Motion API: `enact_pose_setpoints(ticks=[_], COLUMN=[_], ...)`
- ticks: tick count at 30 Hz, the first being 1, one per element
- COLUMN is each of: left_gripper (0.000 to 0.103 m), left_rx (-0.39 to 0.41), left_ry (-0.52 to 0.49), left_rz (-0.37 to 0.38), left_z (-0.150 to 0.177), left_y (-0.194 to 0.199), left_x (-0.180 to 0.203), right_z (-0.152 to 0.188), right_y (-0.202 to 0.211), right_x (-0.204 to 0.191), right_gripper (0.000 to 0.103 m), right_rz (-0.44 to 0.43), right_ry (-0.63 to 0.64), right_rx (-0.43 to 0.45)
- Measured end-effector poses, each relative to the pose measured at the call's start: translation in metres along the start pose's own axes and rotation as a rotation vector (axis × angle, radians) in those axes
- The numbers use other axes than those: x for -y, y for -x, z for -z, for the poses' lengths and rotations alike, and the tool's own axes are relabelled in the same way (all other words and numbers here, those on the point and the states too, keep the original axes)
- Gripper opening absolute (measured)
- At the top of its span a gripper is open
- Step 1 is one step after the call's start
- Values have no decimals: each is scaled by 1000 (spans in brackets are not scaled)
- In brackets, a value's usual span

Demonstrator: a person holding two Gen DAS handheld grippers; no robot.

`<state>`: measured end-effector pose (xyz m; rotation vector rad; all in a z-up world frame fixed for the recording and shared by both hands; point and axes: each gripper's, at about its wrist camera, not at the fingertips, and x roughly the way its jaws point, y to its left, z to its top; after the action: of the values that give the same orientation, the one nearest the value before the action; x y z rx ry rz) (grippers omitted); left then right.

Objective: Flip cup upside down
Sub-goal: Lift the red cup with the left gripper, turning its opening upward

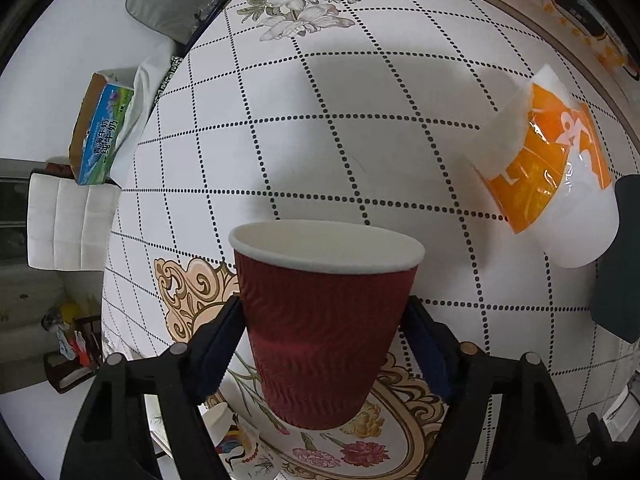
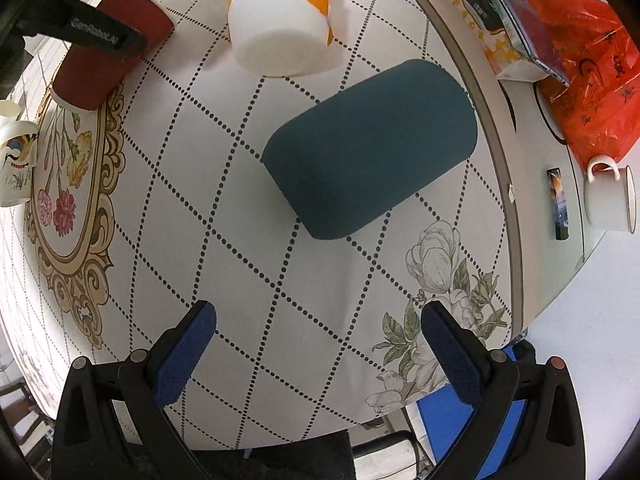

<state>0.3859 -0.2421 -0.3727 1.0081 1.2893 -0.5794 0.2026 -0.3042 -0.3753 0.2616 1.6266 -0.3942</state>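
A dark red ribbed paper cup [image 1: 324, 332] with a white rim is held upright, mouth up, between the two pads of my left gripper [image 1: 326, 356], which is shut on its sides. Its base looks slightly above the tablecloth. The cup also shows in the right wrist view [image 2: 108, 46] at the top left, with a left finger [image 2: 102, 38] across it. My right gripper [image 2: 318, 354] is open and empty, low over the near edge of the table.
An orange and white tissue pack [image 1: 548, 168] lies at the right, and a dark teal case [image 2: 370, 148] lies mid-table. A patterned cup [image 2: 14, 160] stands at the table's left edge. A mug [image 2: 610, 196], boxes and a red bag [image 2: 588, 80] sit beyond the tablecloth.
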Motion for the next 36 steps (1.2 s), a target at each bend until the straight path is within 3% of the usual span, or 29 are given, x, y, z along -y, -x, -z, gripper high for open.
enact_pose_setpoints(ticks=[12, 19, 28, 36], left_gripper=[75, 75, 75, 75], left_rx=[6, 11, -33, -126], left_ry=[106, 185, 320, 530], left_rz=[76, 117, 200, 308], left_z=[5, 20, 61, 118], left_y=[6, 28, 58, 67], left_x=[-12, -22, -26, -24], right_z=[4, 8, 13, 29], right_y=[4, 5, 22, 36], right_x=[-3, 2, 17, 14], right_gripper=[103, 103, 103, 103], right_rz=[13, -3, -30, -51], right_ry=[-8, -21, -5, 102], right_rx=[1, 10, 44, 63])
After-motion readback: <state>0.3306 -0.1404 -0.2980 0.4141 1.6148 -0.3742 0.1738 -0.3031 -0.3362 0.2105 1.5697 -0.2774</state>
